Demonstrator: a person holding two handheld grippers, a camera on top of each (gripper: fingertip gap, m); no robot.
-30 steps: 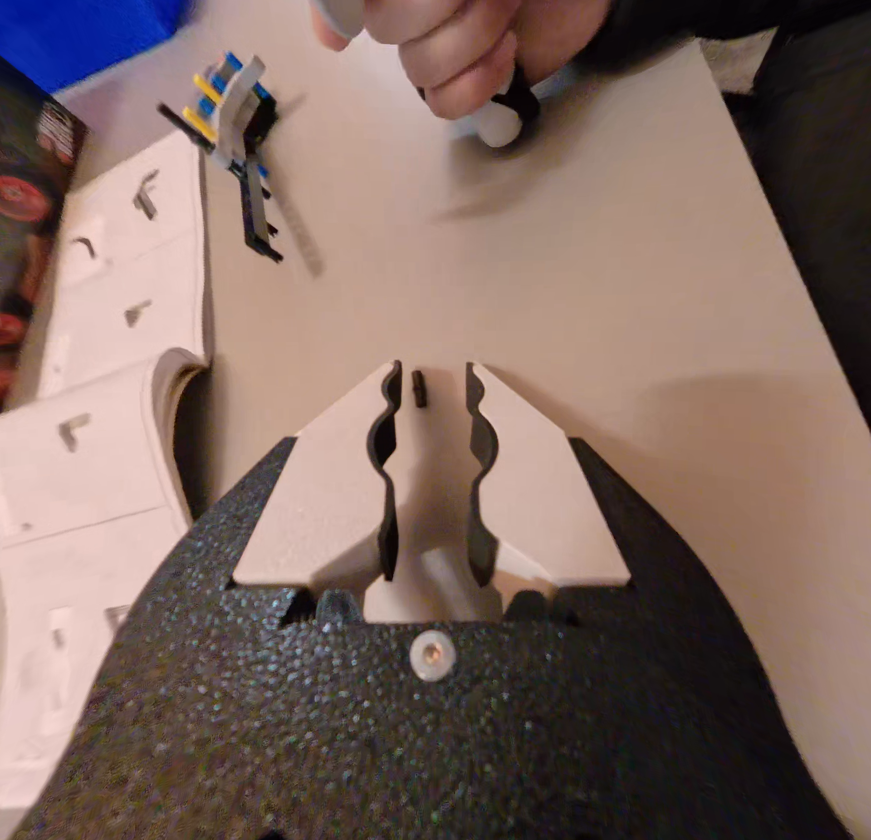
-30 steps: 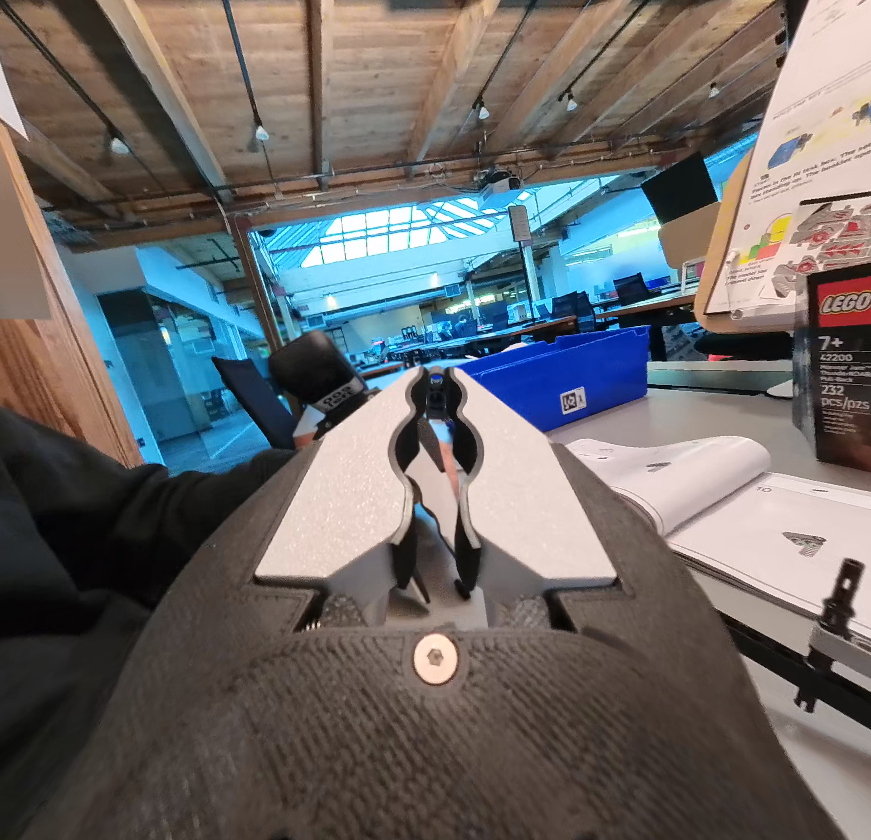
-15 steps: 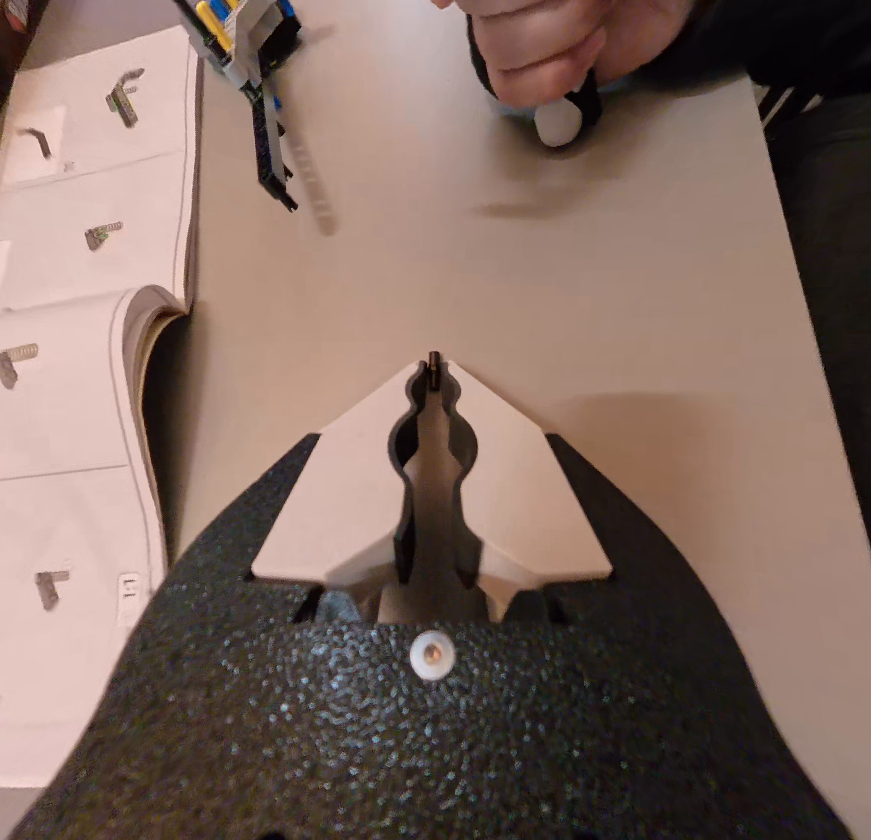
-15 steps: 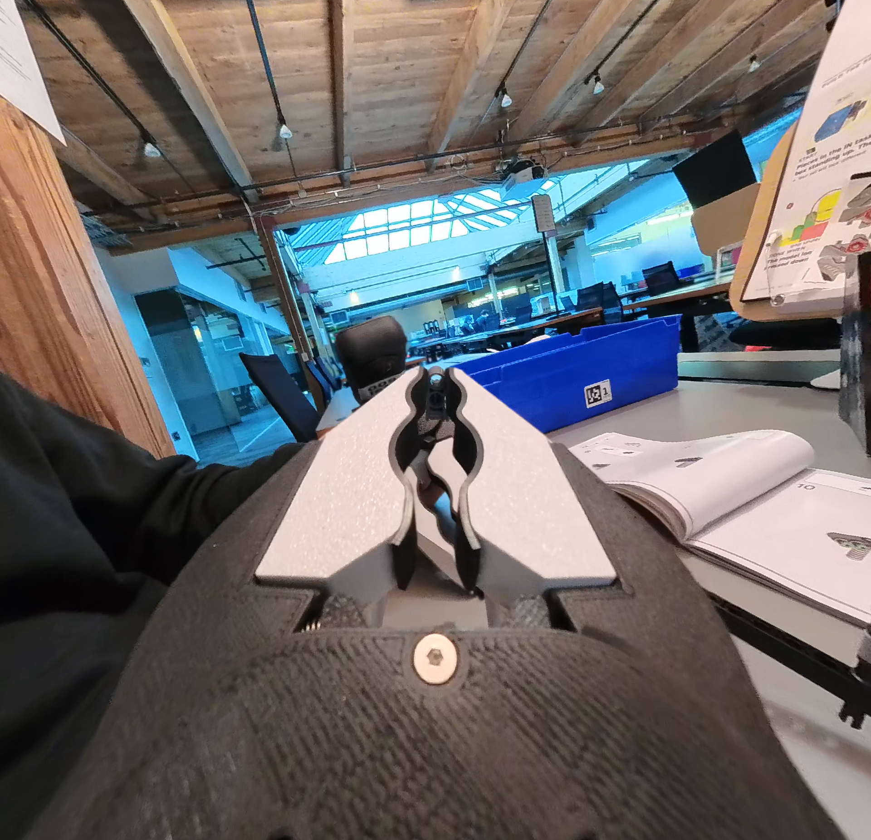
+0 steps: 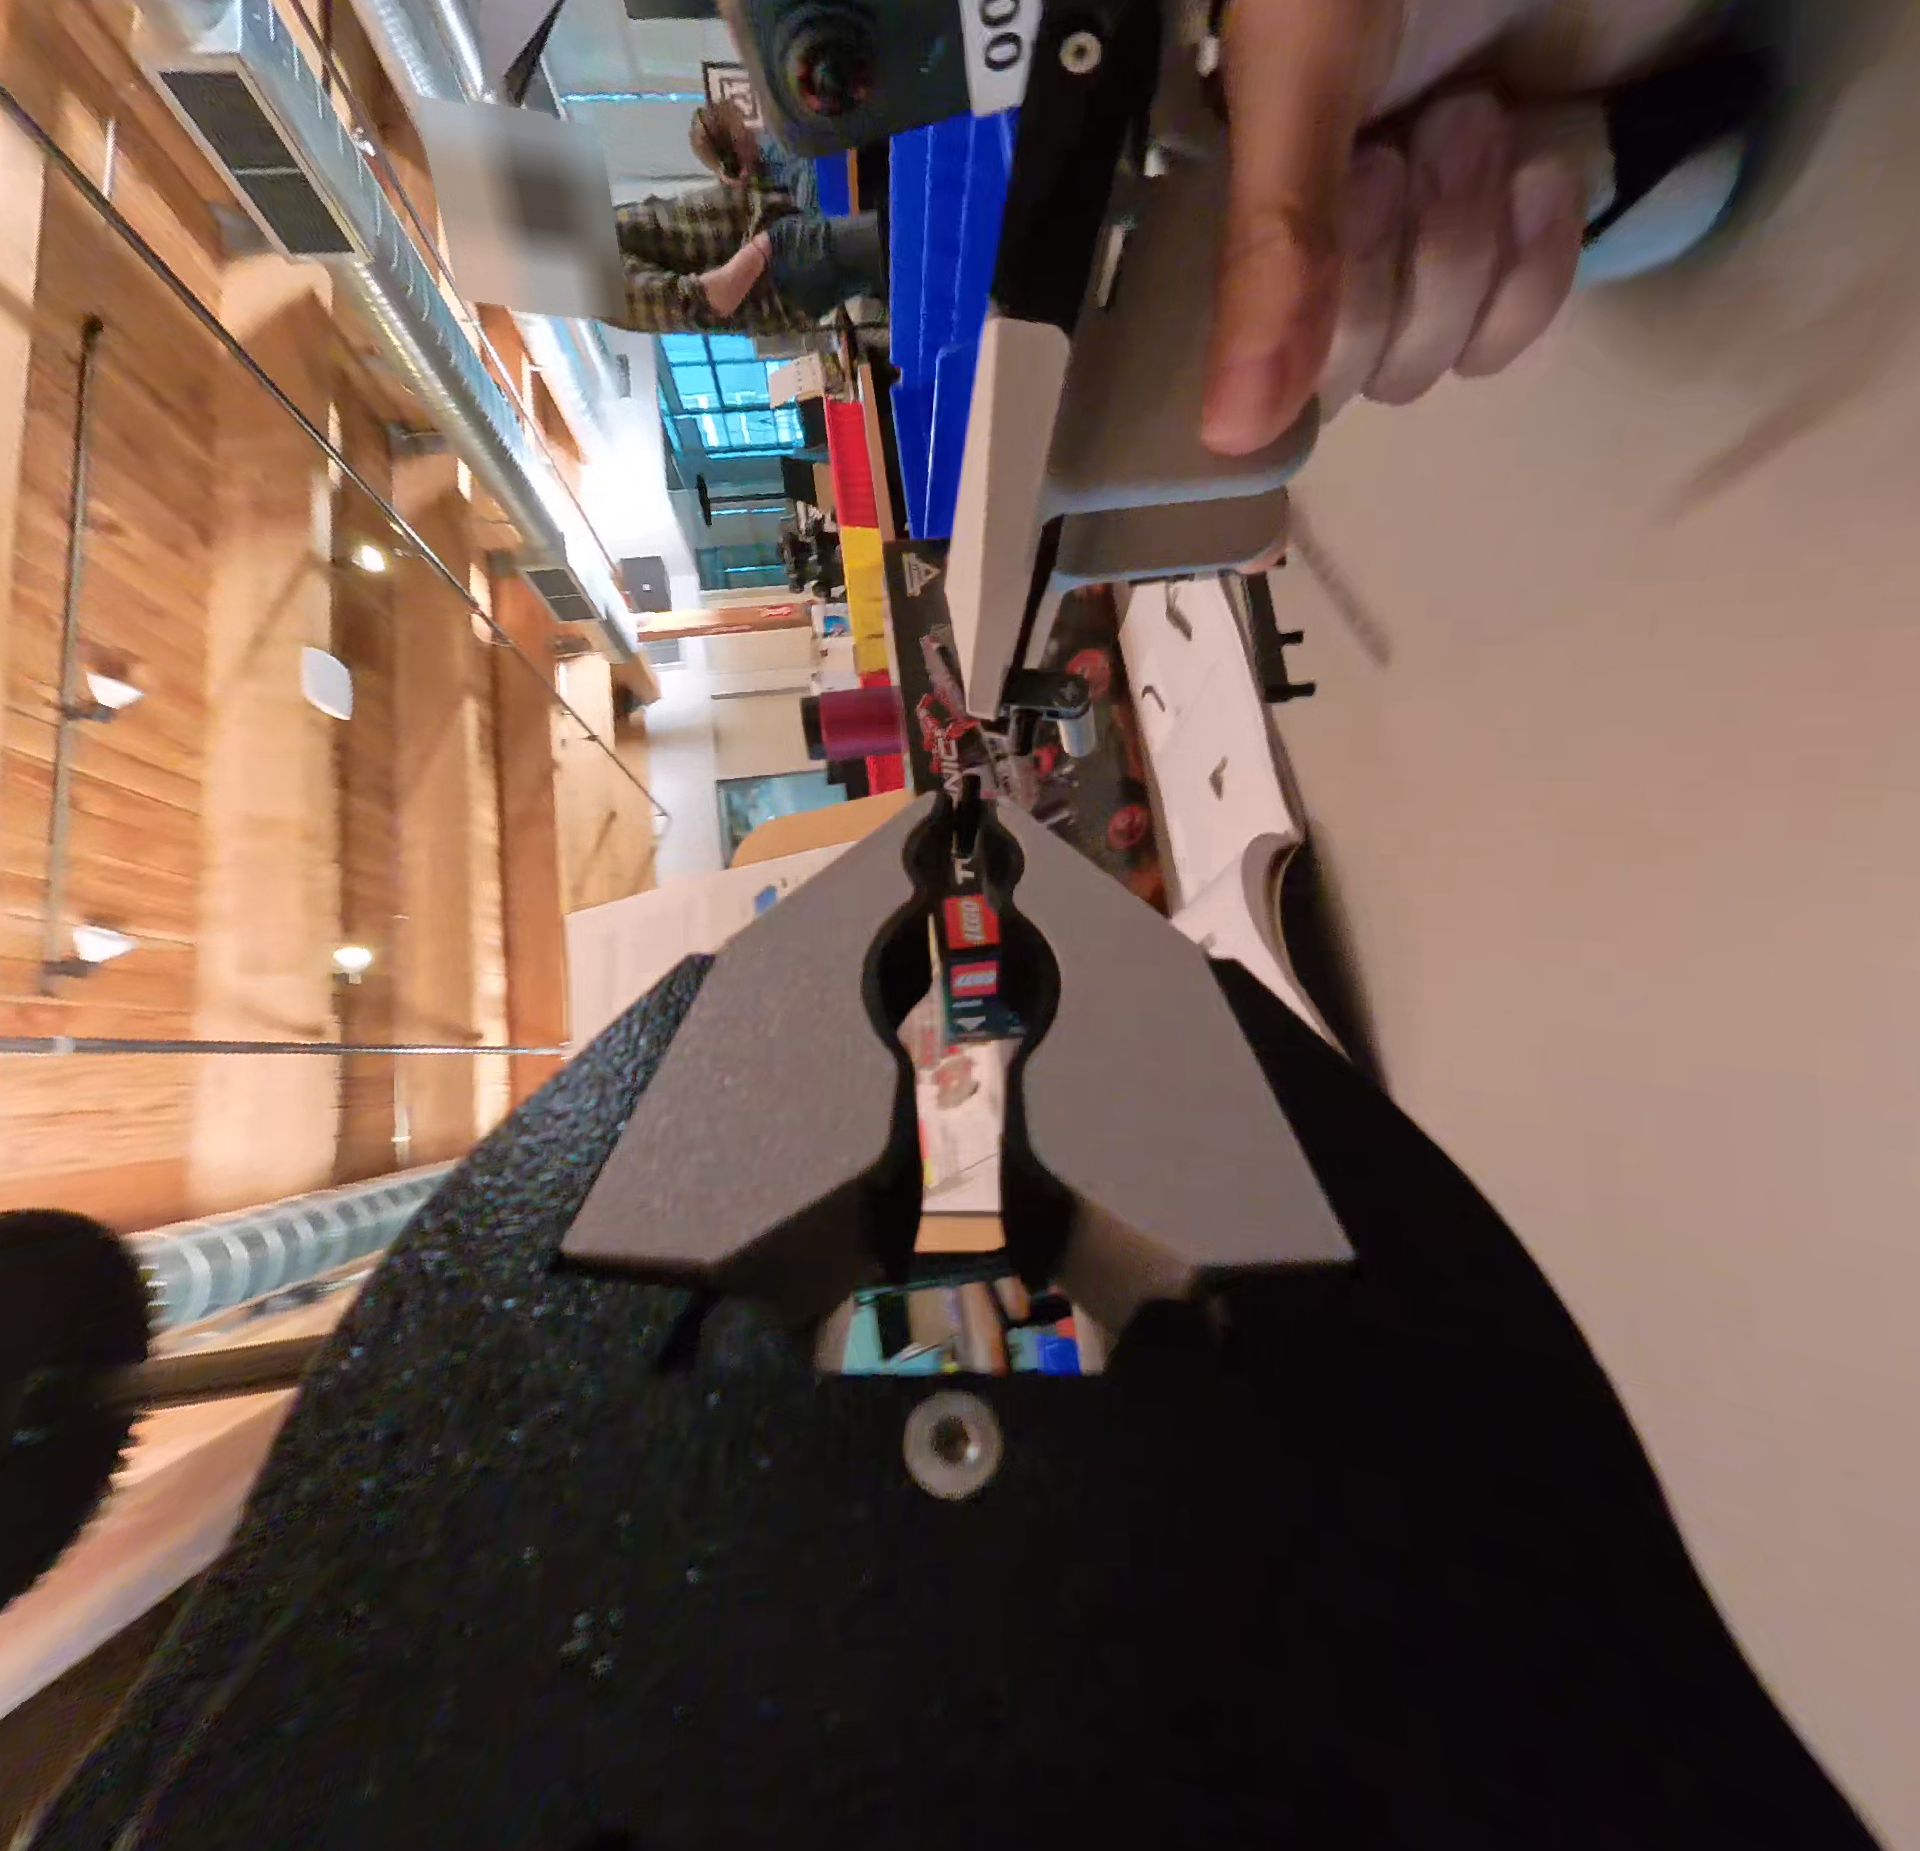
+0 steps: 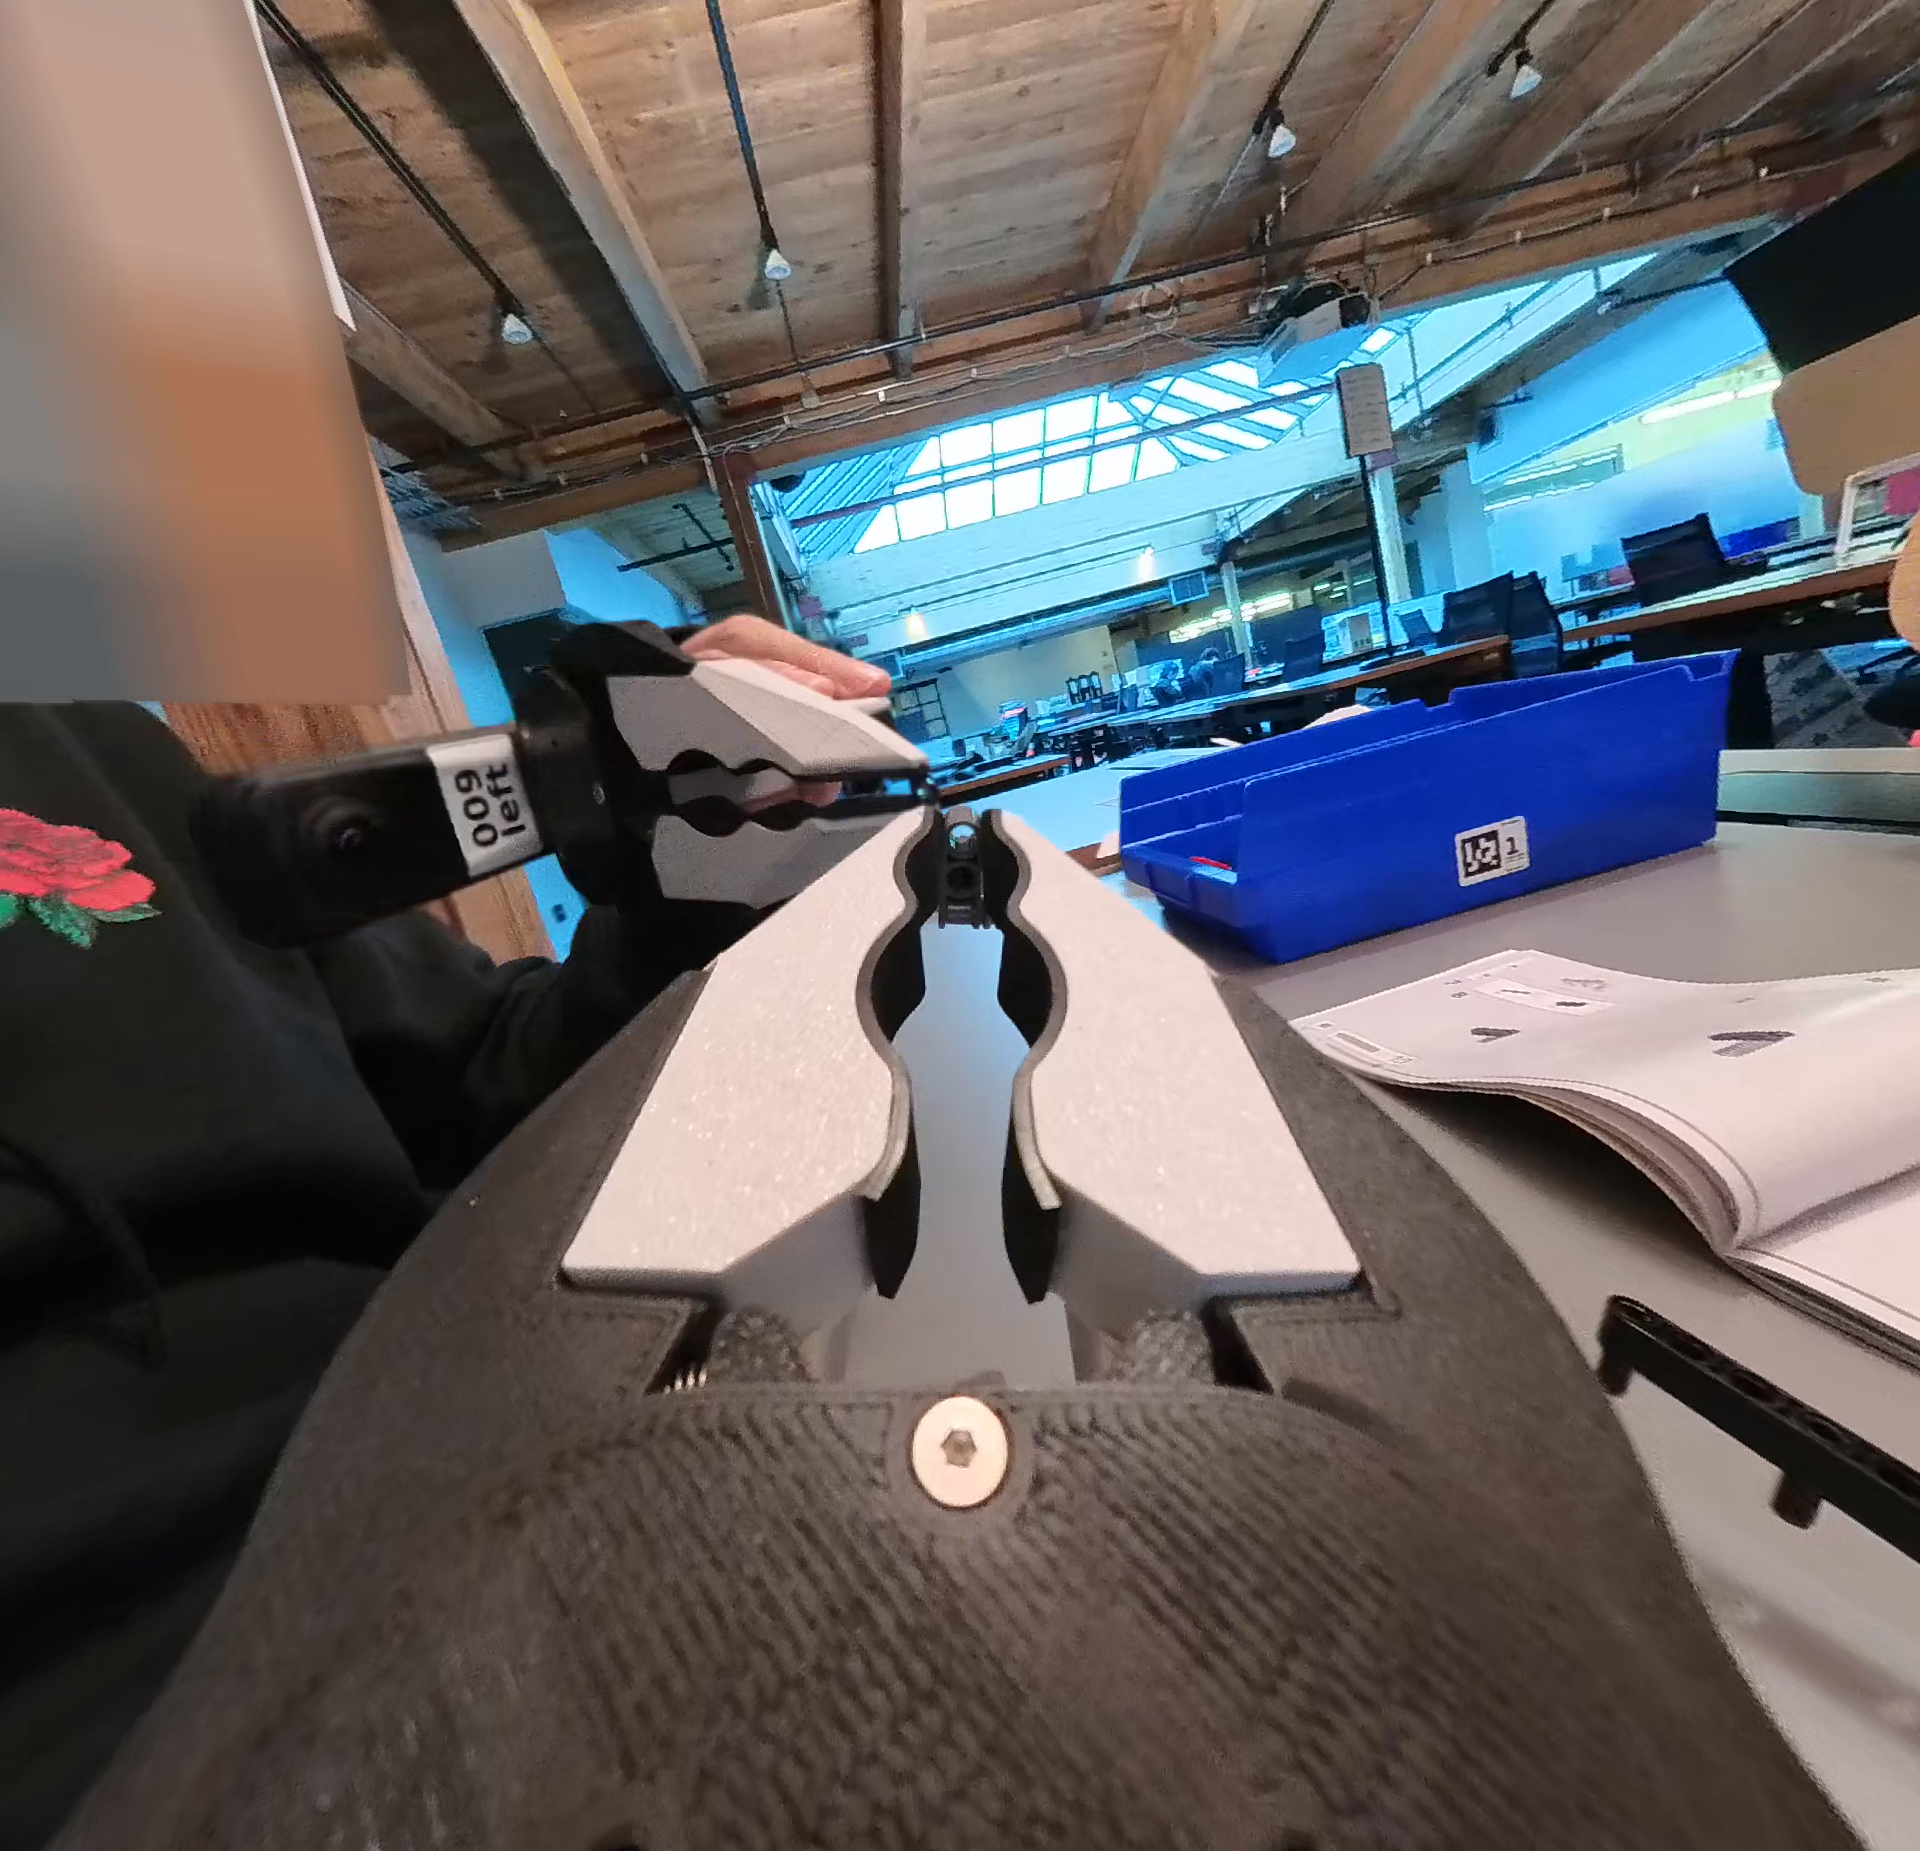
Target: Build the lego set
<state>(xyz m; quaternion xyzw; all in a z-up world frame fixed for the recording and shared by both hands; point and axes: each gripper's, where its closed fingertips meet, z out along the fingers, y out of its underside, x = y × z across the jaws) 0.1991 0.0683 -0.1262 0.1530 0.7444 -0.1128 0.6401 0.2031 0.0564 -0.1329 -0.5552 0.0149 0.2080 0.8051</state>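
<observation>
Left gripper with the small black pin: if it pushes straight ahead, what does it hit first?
Probably the black-and-grey lego piece pinched in the right gripper, just beyond the left gripper and its small black pin. Depth is unclear.

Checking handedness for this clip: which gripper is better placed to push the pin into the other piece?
Probably left. The left gripper pinches a small black pin, its tip almost at the holed black piece that the right gripper holds up.

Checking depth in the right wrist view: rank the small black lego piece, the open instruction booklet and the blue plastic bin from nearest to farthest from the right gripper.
1. Small black lego piece, pinched at the right gripper fingertips.
2. Open instruction booklet, on the table to the right.
3. Blue plastic bin, farther back, right.
</observation>
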